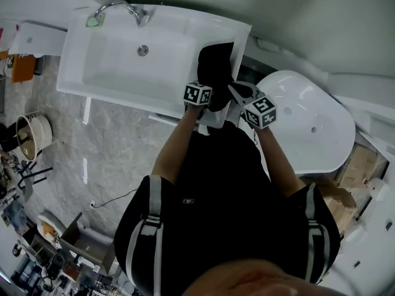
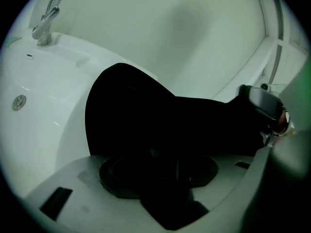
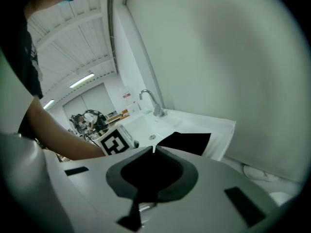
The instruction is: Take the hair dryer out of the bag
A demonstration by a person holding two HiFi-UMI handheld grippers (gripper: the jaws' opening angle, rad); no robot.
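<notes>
We found the bag lying on the sink's right rim, with no hair dryer visible; presumably it was inside. Left tongs apparently clenched soft bag fabric; right tongs were clenched and empty. We judged the dryer rigid and best held by its handle.
</notes>
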